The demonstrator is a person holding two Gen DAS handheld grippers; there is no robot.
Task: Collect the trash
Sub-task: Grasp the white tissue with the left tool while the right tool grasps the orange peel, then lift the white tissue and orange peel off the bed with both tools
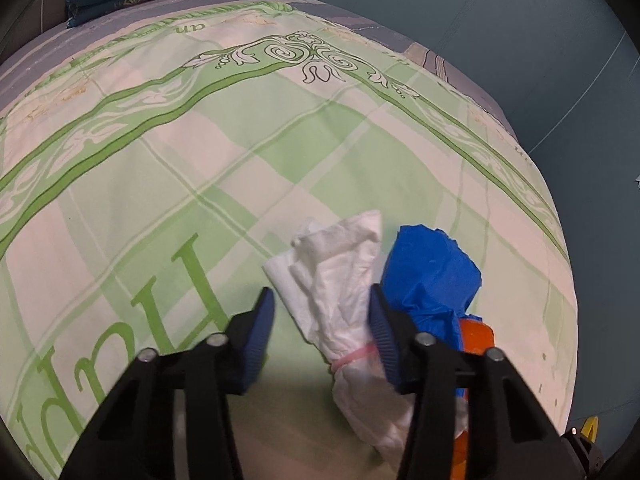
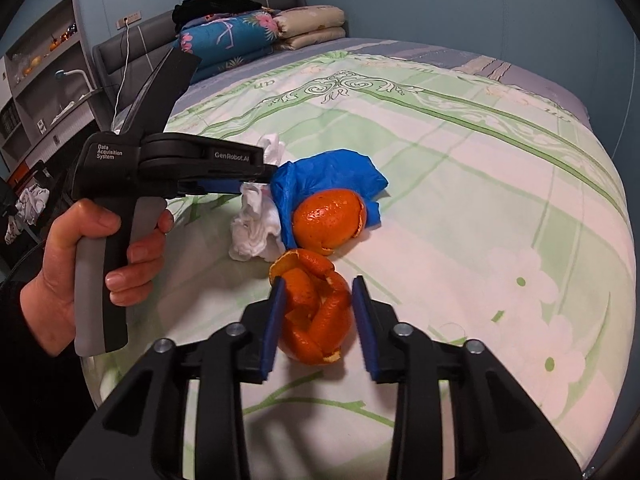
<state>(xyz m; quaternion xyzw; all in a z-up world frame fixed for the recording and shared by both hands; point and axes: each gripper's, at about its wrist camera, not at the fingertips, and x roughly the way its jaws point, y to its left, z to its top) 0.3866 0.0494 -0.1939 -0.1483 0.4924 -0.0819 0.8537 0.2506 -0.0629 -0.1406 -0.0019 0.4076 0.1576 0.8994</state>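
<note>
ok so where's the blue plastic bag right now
In the right wrist view the blue plastic bag lies crumpled on the green bedspread, centre frame, between the white tissue and an orange peel.

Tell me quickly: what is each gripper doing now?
Left gripper: open, jaws around the tissue, not gripping.
Right gripper: open, jaws around the orange peel, not gripping.

Soft, even room light is falling from overhead, brightening the green bedspread [image 1: 280, 152] without glare. Faint shadows are pooling beneath the orange peel [image 2: 316, 312] and the fingers [image 2: 276, 328]. The fisheye lenses are bowing the bed's edges and darkening every corner. The fingers [image 1: 256, 344] are smearing slightly; the centre is staying sharp.
</note>
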